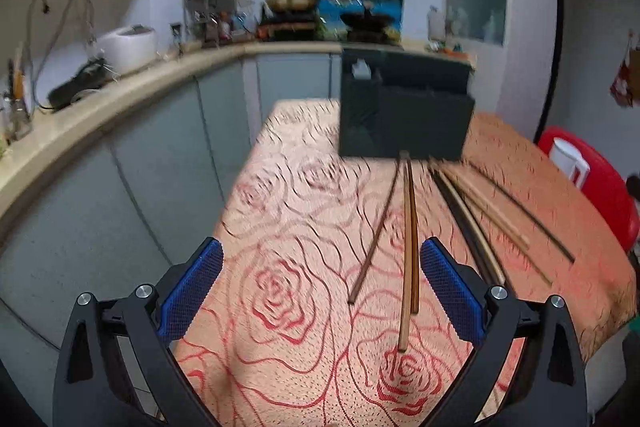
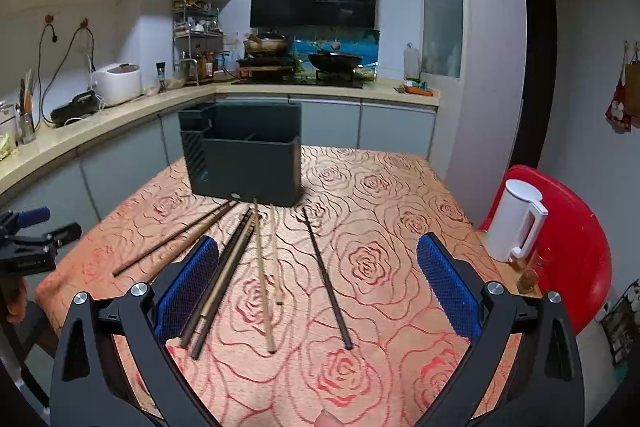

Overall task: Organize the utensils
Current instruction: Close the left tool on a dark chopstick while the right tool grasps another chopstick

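Both grippers sit right up at the lens with their blue pads spread wide and nothing between them: the right gripper (image 2: 318, 275) hangs over the near half of the table, and the left gripper (image 1: 322, 281) does the same over the table's left side, its view a bit motion-blurred. Biggest thing under them is the table (image 2: 400, 195), covered in a peach cloth with red rose outlines. Next down in size is the red plastic chair (image 2: 576, 239) off the table's right edge, with a white kettle (image 2: 516, 219) standing on it. Then comes the dark grey utensil holder (image 2: 244, 155), upright at the far middle of the table, with a taller narrow section on its left and a lower open bin divided inside; I can't tell if anything is in it. The chopsticks (image 2: 262, 275) are the task's stuff, and they're all lying loose on the cloth in front of the holder, fanning out toward the camera. In the right wrist view a dark pair (image 2: 218, 281) lies just beside the right gripper's left pad, a single dark one (image 2: 326, 277) lies apart to the right, and another dark one (image 2: 172, 241) angles off to the left. The left gripper also shows up at the far left edge of the right wrist view, beside the table's corner.
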{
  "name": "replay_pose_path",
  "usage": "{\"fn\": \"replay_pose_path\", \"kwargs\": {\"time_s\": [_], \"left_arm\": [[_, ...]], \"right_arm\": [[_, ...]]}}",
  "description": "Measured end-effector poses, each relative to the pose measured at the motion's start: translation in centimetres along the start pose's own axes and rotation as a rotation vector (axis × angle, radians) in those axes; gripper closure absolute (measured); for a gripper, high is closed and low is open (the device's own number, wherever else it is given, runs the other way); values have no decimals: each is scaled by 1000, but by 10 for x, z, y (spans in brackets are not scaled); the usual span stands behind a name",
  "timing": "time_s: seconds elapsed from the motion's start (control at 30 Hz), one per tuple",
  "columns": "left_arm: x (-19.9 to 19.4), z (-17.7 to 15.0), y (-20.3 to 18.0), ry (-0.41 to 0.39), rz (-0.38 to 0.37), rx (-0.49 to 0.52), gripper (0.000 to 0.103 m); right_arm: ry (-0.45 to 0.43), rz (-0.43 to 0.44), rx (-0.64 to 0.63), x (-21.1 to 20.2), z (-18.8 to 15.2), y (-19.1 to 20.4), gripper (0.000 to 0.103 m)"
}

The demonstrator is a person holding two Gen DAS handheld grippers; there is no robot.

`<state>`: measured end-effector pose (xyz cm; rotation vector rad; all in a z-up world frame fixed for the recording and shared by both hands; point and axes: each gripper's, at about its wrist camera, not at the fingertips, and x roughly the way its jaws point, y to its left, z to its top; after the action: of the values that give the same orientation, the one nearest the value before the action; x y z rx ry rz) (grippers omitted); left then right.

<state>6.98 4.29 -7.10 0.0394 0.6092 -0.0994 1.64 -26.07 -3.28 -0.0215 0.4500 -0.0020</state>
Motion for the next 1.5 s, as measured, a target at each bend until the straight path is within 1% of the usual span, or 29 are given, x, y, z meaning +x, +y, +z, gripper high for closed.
{"fn": "replay_pose_path", "kwargs": {"time_s": [0.13, 0.2, 0.23, 0.27, 0.3, 0.37, 0.4, 0.43, 0.6, 0.7, 0.73, 0.77, 0.87, 0.93, 0.97, 1.03, 1.07, 1.17, 1.2, 1.23, 1.27, 1.33, 1.4, 1.43, 1.5], "left_arm": [[20, -8, -9, 43, -10, 66, 8], [30, -12, -10, 65, -21, 88, 12], [36, -13, -10, 82, -28, 92, 18], [41, -15, -10, 100, -36, 97, 26], [47, -17, -9, 114, -43, 100, 30], [56, -19, -8, 146, -54, 103, 46], [62, -22, -7, 167, -66, 108, 49], [65, -23, -8, 176, -73, 113, 55], [77, -27, -16, 204, -126, 159, 61], [84, -25, -15, 218, -158, 165, 67], [86, -24, -15, 220, -165, 163, 71], [87, -23, -15, 222, -170, 165, 76], [89, -22, -14, 216, -191, 164, 81], [89, -22, -14, 213, -219, 151, 85], [89, -23, -14, 208, -222, 149, 87], [89, -24, -14, 195, -198, 162, 93], [89, -24, -14, 192, -195, 162, 94], [88, -24, -10, 195, -208, 135, 94], [88, -24, -9, 194, -209, 131, 94], [88, -24, -10, 192, -206, 132, 94], [88, -25, -11, 190, -203, 134, 94], [86, -26, -12, 186, -196, 140, 95], [85, -26, -12, 185, -193, 142, 95], [84, -27, -13, 185, -192, 141, 95], [84, -27, -13, 185, -190, 140, 95]], "right_arm": [[27, -7, -2, 10, -5, -10, 7], [40, -5, -4, 15, -8, -13, 7], [48, -2, -4, 18, -10, -14, 7], [54, 2, -4, 20, -11, -15, 7], [61, 6, -4, 22, -11, -15, 7], [73, 14, -8, 27, -14, -16, 7], [78, 18, -10, 29, -15, -16, 7], [83, 20, -13, 31, -16, -16, 7], [109, 27, -10, 41, -21, -22, 7], [122, 26, -1, 46, -23, -28, 7], [125, 25, 2, 48, -23, -31, 7], [125, 23, 4, 49, -24, -34, 7], [131, 16, 2, 54, -27, -42, 7], [150, 18, 5, 60, -31, -47, 14], [164, 22, 11, 63, -35, -49, 16], [193, 37, 15, 70, -42, -51, 26], [212, 45, 9, 74, -46, -50, 29], [254, 82, -16, 84, -58, -43, 45], [271, 89, -34, 87, -61, -39, 46], [281, 89, -43, 89, -64, -38, 49], [292, 87, -52, 91, -67, -36, 55], [312, 88, -62, 95, -71, -34, 59], [324, 85, -70, 97, -75, -31, 63], [330, 84, -74, 98, -76, -29, 67], [322, 86, -83, 98, -79, -26, 71]]}}
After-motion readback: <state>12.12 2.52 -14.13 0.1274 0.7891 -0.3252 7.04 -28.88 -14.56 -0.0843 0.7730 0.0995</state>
